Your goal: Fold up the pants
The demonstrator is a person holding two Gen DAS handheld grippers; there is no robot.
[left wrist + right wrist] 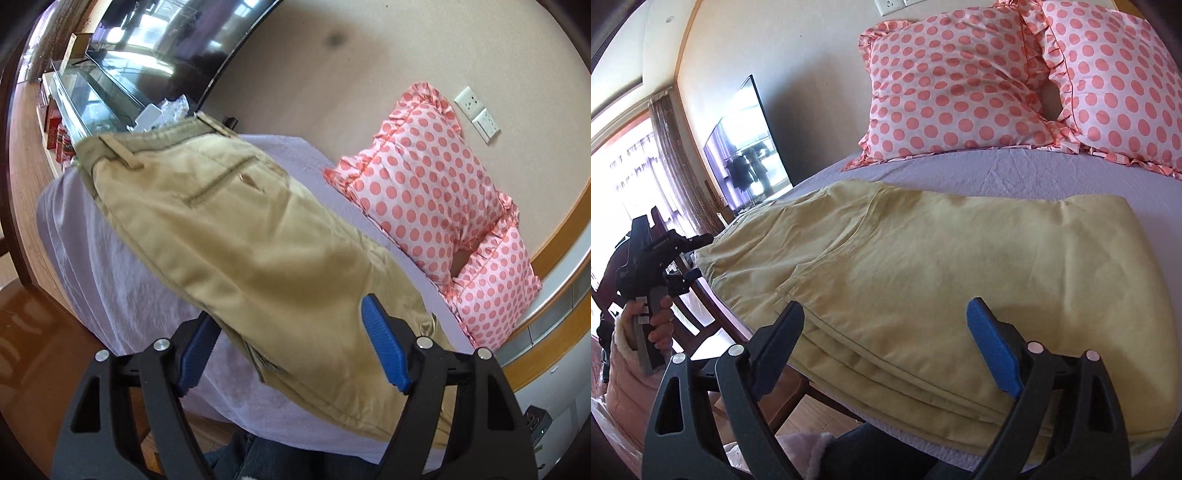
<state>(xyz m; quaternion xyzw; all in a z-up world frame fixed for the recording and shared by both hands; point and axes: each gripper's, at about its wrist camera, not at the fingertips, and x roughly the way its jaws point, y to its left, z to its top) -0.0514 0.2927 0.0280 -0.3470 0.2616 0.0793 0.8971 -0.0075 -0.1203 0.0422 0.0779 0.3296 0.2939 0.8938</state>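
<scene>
Lavender sheet covers the bed point(1015, 173), whose near edge runs just in front of both pairs of tongs. Nearest in the right wrist view, the right tongs point(886, 350) stand spread apart with nothing between their blue pads, poised just above the near edge of the folded khaki pants point(923, 266); the stacked layers of cloth lie under the gap between the two fingers and run away toward the middle of the bed. In the left wrist view the left tongs point(288, 350) are likewise released, their fingers wide on either side of the pants point(229, 229), with cloth passing between them but not pinched; the waistband, belt loops and a back pocket lie at the far end, near the bed's far edge. Off to the left in the right wrist view, the left hand point(653, 321) holds the handle of the left tongs point(690, 262) beside the waistband end of the pants. Farther back, two pink polka-dot pillows point(960, 85) rest against the wall, well apart from the pants, and a television point(746, 155) stands beyond the bed's far side.
</scene>
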